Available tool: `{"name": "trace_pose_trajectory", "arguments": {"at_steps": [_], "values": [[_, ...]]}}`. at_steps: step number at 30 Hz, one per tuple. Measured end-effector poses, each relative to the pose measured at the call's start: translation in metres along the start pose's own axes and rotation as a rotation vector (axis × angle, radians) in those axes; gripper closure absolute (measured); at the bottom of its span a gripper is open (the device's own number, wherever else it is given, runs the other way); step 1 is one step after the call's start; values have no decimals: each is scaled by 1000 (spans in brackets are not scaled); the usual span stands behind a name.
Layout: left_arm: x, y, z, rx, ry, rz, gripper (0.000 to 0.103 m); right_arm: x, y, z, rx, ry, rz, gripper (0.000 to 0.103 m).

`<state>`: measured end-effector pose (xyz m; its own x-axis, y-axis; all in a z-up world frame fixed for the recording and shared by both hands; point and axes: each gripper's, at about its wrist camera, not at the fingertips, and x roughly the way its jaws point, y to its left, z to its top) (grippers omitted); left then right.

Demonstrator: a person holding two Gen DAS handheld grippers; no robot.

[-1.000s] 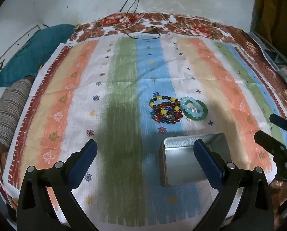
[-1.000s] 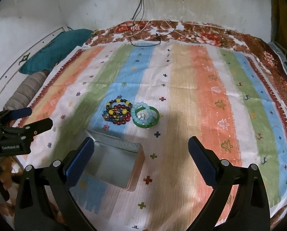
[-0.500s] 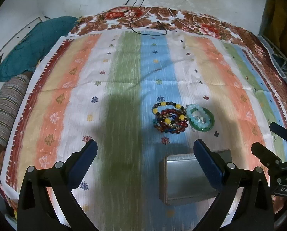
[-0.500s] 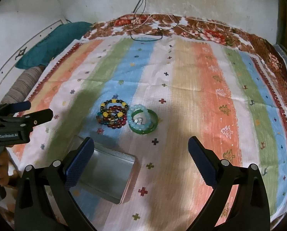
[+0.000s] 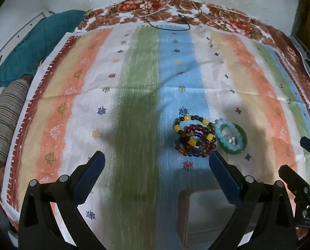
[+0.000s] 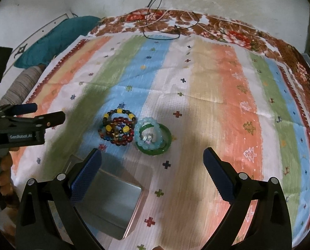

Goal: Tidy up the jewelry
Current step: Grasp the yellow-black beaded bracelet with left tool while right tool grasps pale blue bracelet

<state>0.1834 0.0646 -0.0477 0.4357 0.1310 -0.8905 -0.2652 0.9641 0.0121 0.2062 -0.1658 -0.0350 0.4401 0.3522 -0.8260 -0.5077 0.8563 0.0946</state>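
Since the earlier frames both wrist views have drawn back: the bracelets and the metal tin (image 6: 113,202) now sit lower and nearer the fingers, the tin partly hidden behind a blue pad in each view.

On the left edge of the bed lie a striped bolster (image 5: 6,120) and a teal cushion (image 5: 36,48), well clear of the jewelry. On the striped cloth (image 5: 134,87), the dark beaded bracelets (image 5: 193,138) with yellow beads are heaped on the blue stripe, touching the pale blue bead bracelet (image 5: 227,135), which lies on a green bangle (image 5: 243,140). The tin stands open just in front of them. Black cords (image 6: 161,27) trail at the far edge.

The left gripper (image 5: 157,176) hovers with its jaws spread wide and holding nothing. The right gripper (image 6: 152,167) is likewise wide apart and empty above the cloth, a person's fingers (image 6: 0,166) showing at the left handle.
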Motion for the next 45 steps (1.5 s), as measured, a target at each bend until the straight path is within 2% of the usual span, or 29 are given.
{"name": "trace_pose_trajectory", "arguments": {"at_steps": [15,23,32,35,42,45], "values": [[44,3,18,-8,68,-2,6,36,0,17,-22,57,8,4],[71,7,24,-51,124,-60,6,55,-5,26,-15,80,29,4],[96,6,32,-70,163,-83,6,76,-9,37,-7,113,30,5],[103,3,36,-57,170,-79,6,85,-9,40,-13,128,26,15],[120,1,42,-47,191,-67,6,103,-9,45,-23,152,28,15],[126,0,44,-32,200,-70,13,111,-10,47,-30,161,24,21]]}}
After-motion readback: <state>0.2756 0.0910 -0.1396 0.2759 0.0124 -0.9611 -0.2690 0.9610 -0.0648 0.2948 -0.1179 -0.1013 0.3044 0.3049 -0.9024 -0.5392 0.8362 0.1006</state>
